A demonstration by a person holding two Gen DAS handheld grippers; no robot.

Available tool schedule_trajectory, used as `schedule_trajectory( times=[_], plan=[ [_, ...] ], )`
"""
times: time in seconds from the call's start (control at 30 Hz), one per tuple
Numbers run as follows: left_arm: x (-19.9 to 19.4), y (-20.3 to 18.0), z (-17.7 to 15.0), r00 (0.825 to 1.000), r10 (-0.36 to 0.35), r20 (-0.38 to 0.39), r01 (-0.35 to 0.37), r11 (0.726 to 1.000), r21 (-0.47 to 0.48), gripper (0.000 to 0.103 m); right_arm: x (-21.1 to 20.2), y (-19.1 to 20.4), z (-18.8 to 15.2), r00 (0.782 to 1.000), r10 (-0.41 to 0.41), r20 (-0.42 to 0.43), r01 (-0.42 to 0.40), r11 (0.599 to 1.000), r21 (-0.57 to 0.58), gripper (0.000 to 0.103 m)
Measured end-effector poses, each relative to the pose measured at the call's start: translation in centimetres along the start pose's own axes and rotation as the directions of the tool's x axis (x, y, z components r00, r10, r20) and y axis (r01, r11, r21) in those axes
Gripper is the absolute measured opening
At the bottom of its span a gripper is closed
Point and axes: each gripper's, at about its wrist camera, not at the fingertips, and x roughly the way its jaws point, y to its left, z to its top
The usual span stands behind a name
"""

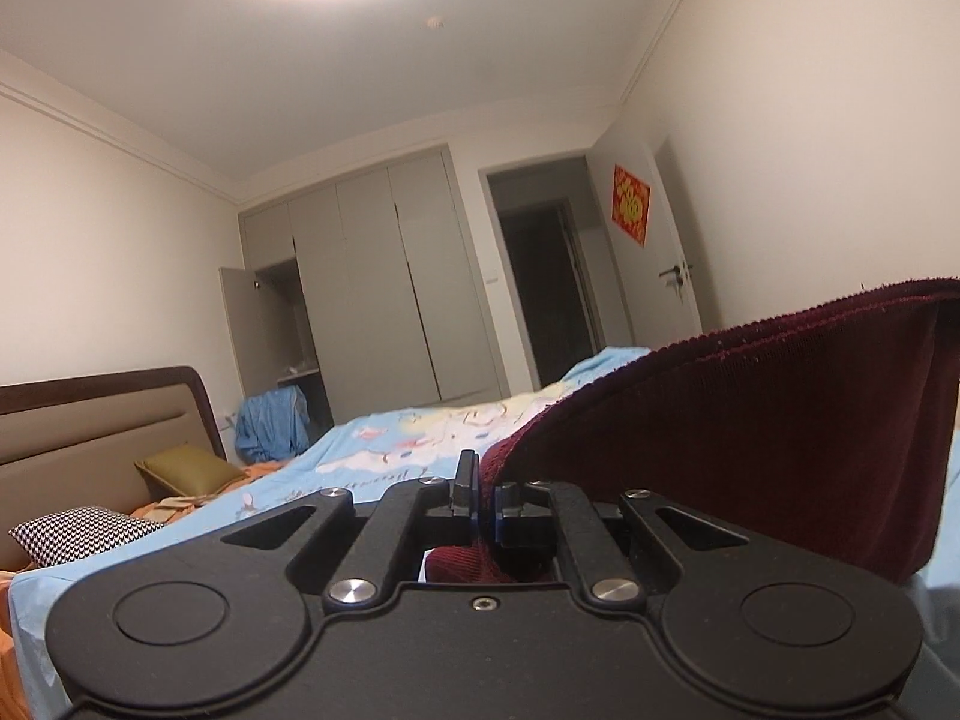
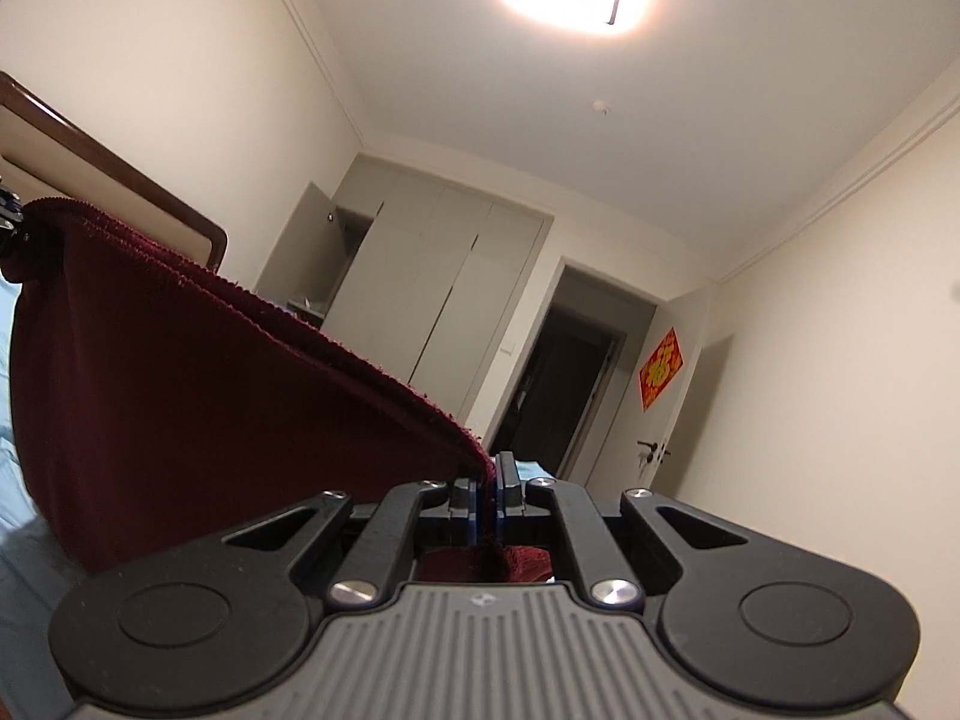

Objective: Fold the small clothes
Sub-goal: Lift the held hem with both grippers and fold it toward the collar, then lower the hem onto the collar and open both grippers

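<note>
A dark red knitted garment [image 1: 750, 420] hangs stretched between my two grippers, lifted above the bed. In the left wrist view my left gripper [image 1: 486, 495] is shut on one corner of it, and the cloth spreads away to the right. In the right wrist view my right gripper [image 2: 487, 489] is shut on the other corner, with the garment [image 2: 210, 408] spreading to the left. The left gripper's tip [image 2: 9, 219] shows at the far left edge of that view, holding the cloth's top edge. Both grippers point level.
A bed with a light blue cartoon-print cover [image 1: 384, 456] lies below. Cushions [image 1: 186, 468] and a padded headboard [image 1: 90, 420] are at the left. A grey wardrobe [image 1: 384, 288] with one door open, a dark doorway [image 1: 552, 276] and a white door [image 1: 660, 252] stand across the room.
</note>
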Motion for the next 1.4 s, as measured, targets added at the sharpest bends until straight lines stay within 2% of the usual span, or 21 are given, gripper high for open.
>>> schedule_trajectory(
  times=[0.1, 0.37, 0.6, 0.77, 1.03, 1.2, 1.4],
  plan=[
    [2.4, -0.2, 0.0, 0.999, 0.01, -0.042, -0.01, 1.0, 0.013, 0.005, 1.8, 0.1, 0.1, 1.0, 0.004, -0.022, -0.004, 1.0, -0.002, 0.006],
    [9.4, 0.2, -0.5, 0.988, 0.026, -0.154, -0.022, 0.999, 0.027, 0.005, 10.2, 0.3, 0.0, 0.996, 0.036, -0.085, -0.033, 0.999, 0.03, 0.006],
    [16.8, 0.1, -2.0, 0.97, 0.027, -0.24, -0.009, 0.997, 0.073, 0.006, 17.3, 0.9, -1.5, 0.983, 0.056, -0.178, -0.046, 0.997, 0.061, 0.006],
    [21.1, -0.2, -3.8, 0.951, 0.019, -0.31, 0.004, 0.997, 0.075, 0.006, 21.4, 1.3, -3.2, 0.969, 0.082, -0.233, -0.069, 0.996, 0.063, 0.006],
    [26.3, -0.1, -6.7, 0.916, 0.006, -0.401, 0.026, 0.997, 0.073, 0.006, 24.7, 2.4, -6.2, 0.943, 0.111, -0.313, -0.095, 0.993, 0.068, 0.006],
    [28.3, 0.3, -8.0, 0.89, -0.012, -0.457, 0.031, 0.999, 0.034, 0.007, 26.4, 3.3, -7.6, 0.926, 0.129, -0.355, -0.11, 0.991, 0.075, 0.006],
    [29.9, 1.0, -8.9, 0.866, -0.021, -0.499, 0.023, 1.0, -0.001, 0.017, 26.9, 4.4, -8.8, 0.912, 0.145, -0.384, -0.121, 0.989, 0.086, 0.009]
  ],
)
